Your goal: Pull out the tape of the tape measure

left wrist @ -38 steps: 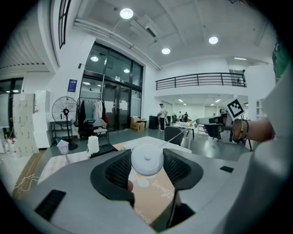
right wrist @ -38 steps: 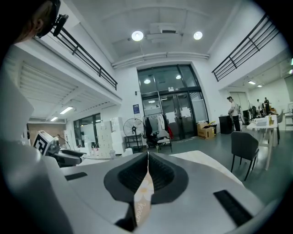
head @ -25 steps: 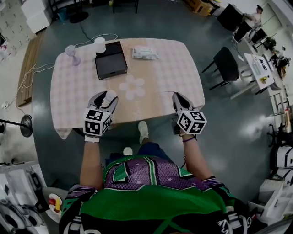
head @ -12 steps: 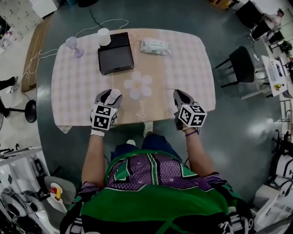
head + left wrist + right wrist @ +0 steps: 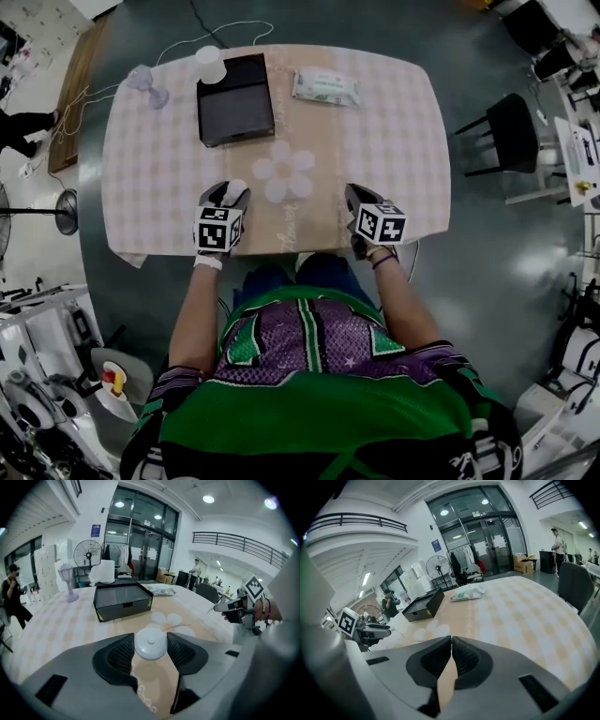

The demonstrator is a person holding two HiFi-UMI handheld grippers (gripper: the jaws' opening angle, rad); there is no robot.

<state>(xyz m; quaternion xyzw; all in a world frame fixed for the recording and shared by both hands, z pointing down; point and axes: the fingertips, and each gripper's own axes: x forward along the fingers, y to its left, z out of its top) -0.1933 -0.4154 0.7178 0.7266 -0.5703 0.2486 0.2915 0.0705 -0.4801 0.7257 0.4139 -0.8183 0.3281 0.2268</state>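
A small round white tape measure [image 5: 150,645] sits between the pads of my left gripper [image 5: 151,639], which is shut on its sides. In the head view that gripper [image 5: 228,192] hovers over the near edge of the checked table [image 5: 394,122], left of centre, with the white case [image 5: 235,187] at its tip. My right gripper [image 5: 351,193] is at the same edge, further right, its jaws [image 5: 451,641] pressed together. In the left gripper view a faint thin tape [image 5: 187,624] leads from the case toward the right gripper's tip [image 5: 216,607].
A black open box [image 5: 234,98] stands at the back of the table, with a white cup [image 5: 209,64] and a small purple fan [image 5: 145,82] to its left. A wipes pack [image 5: 324,86] lies to its right. A white flower mat [image 5: 284,171] lies mid-table. A black chair [image 5: 511,131] stands at the right.
Both grippers have come down together toward the table's near edge, keeping about the same gap between them. The tape measure stayed in the left jaws.
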